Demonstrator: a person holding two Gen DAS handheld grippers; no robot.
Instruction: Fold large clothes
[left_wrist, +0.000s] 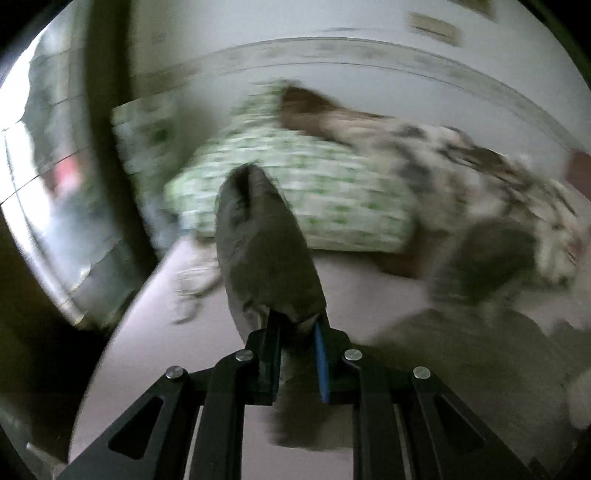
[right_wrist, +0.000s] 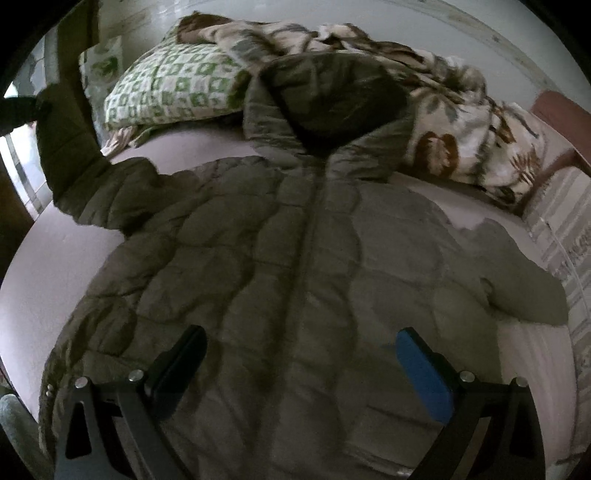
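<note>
Sleeve (left_wrist: 258, 251) clamped in left tool (left_wrist: 297, 332)

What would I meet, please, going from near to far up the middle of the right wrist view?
The open right gripper → quilted olive jacket body → jacket hood → leaf-patterned blanket bunched behind it.

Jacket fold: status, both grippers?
Left gripper shut on jacket sleeve, lifted. Right gripper open above jacket, holding nothing. Pillow and blanket crowd the hood.
</note>
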